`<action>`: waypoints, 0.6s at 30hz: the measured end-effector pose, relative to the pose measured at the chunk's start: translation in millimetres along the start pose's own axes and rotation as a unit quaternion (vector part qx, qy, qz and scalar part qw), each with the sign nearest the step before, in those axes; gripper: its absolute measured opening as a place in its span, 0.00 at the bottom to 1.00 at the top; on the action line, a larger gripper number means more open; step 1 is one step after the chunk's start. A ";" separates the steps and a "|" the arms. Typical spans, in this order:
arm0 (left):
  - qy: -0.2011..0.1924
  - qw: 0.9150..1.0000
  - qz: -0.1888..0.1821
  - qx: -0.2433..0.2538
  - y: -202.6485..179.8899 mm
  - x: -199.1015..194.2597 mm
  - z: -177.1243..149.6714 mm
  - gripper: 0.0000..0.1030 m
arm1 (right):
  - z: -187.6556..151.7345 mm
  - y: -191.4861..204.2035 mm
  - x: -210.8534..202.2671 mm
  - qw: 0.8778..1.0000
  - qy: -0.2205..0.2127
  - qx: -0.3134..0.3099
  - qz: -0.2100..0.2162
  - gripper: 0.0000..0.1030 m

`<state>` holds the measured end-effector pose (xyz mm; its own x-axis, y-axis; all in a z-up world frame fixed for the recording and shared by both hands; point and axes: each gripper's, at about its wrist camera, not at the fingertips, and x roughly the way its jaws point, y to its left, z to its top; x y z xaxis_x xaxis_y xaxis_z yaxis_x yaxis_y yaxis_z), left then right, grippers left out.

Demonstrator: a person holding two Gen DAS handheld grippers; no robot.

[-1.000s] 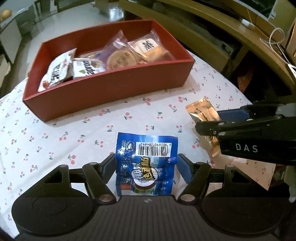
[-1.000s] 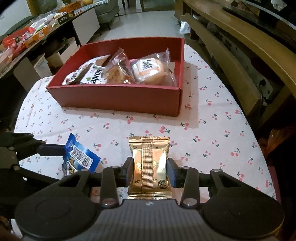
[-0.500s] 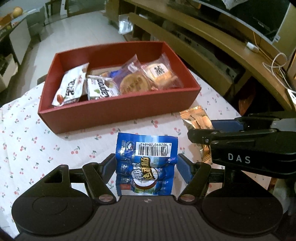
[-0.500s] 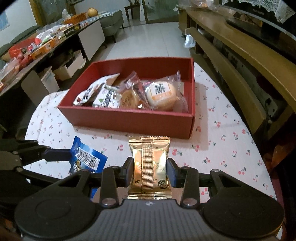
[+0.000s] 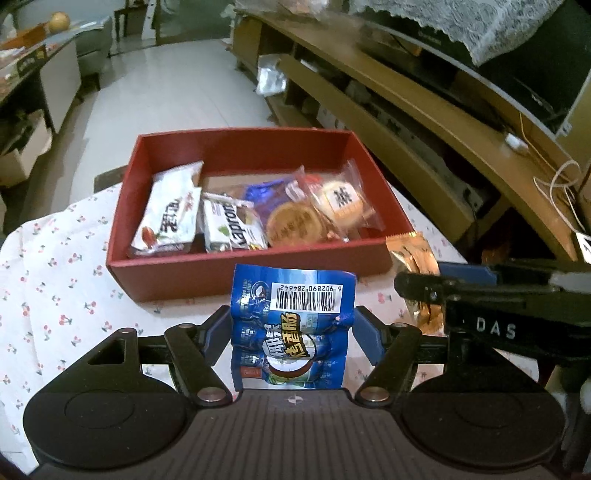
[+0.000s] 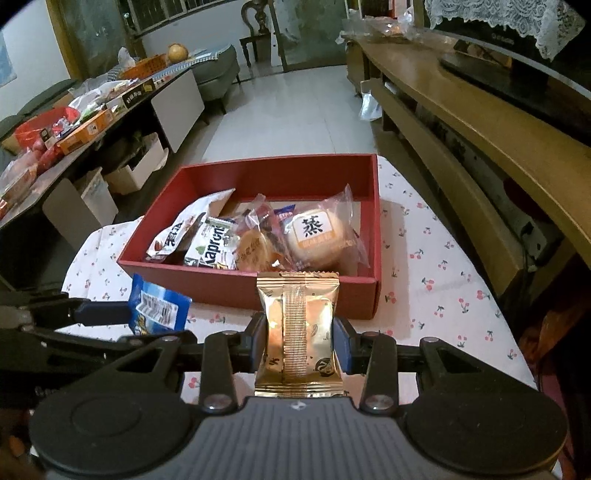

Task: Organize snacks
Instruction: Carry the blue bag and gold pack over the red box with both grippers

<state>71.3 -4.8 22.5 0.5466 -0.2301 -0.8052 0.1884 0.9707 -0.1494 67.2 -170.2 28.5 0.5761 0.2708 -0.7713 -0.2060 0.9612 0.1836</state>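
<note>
Between both claws and the bare box floor lies the red box [image 5: 207, 277] near wall; left claw [image 5: 291, 328] clamps blue packet [image 5: 291, 332], right claw [image 6: 299, 339] gold packet [image 6: 299, 332].

White cloth with red cherry print [image 6: 436, 266] spread over table. Long wooden bench [image 6: 443, 155] along table's right edge; wooden counter [image 6: 480, 92] past it, lace cover [image 6: 517, 22] at far right end. White cable [image 5: 557, 184] looped on counter near right edge. Pale tiled floor [image 6: 280, 110] beyond table's far edge. Left: cluttered side table [image 6: 74, 122], cardboard boxes [image 6: 136, 170] below. Grey sofa [image 6: 218, 70] further back.
</note>
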 end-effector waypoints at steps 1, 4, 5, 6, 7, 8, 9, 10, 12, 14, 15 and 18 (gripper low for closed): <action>-0.002 1.000 0.000 -0.002 0.4 -0.1 1.8 0.73 | 0.7 0.9 0.0 1.000 -0.001 -0.001 0.001 0.52; -0.008 1.000 0.000 -0.004 1.1 -1.1 7.4 0.73 | 4.7 3.3 0.0 1.000 -0.007 -0.002 0.002 0.52; -0.010 1.000 0.001 -0.003 0.8 -1.5 8.9 0.73 | 6.2 3.0 -0.1 1.000 -0.010 -0.001 0.001 0.52; -0.013 1.000 0.002 -0.003 0.7 -1.7 10.5 0.73 | 8.0 2.6 0.0 1.000 -0.012 0.001 0.001 0.52; -0.014 1.000 0.001 -0.005 1.0 -1.7 12.5 0.73 | 9.9 2.2 0.2 1.000 -0.013 0.003 0.001 0.52; -0.016 1.000 0.001 -0.007 1.8 -1.5 14.8 0.73 | 12.4 2.0 0.5 1.000 -0.016 0.005 0.000 0.52; -0.017 1.000 0.001 -0.008 2.4 -1.2 17.2 0.73 | 14.5 2.1 0.7 1.000 -0.019 0.006 -0.002 0.52; -0.020 1.000 0.002 -0.010 2.9 -1.1 20.1 0.73 | 17.1 2.3 0.9 1.000 -0.021 0.006 -0.003 0.52; -0.025 1.000 0.003 -0.012 4.0 -1.5 25.9 0.73 | 23.0 1.6 1.4 1.000 -0.027 0.012 -0.002 0.52; -0.031 0.999 0.003 -0.014 4.9 -2.1 32.2 0.73 | 28.1 -0.3 1.6 0.999 -0.032 0.017 0.000 0.52; -0.034 0.999 0.003 -0.015 5.3 -2.2 34.4 0.73 | 30.9 -1.1 1.8 0.999 -0.035 0.020 0.000 0.52; -0.041 0.999 0.005 -0.015 5.4 -2.3 41.2 0.73 | 37.0 -2.1 2.6 0.999 -0.041 0.025 0.000 0.52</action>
<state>104.7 -2.0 47.2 0.6130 -0.2241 -0.7576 0.1589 0.9743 -0.1597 98.5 -169.5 48.6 0.6394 0.2720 -0.7191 -0.1675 0.9622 0.2150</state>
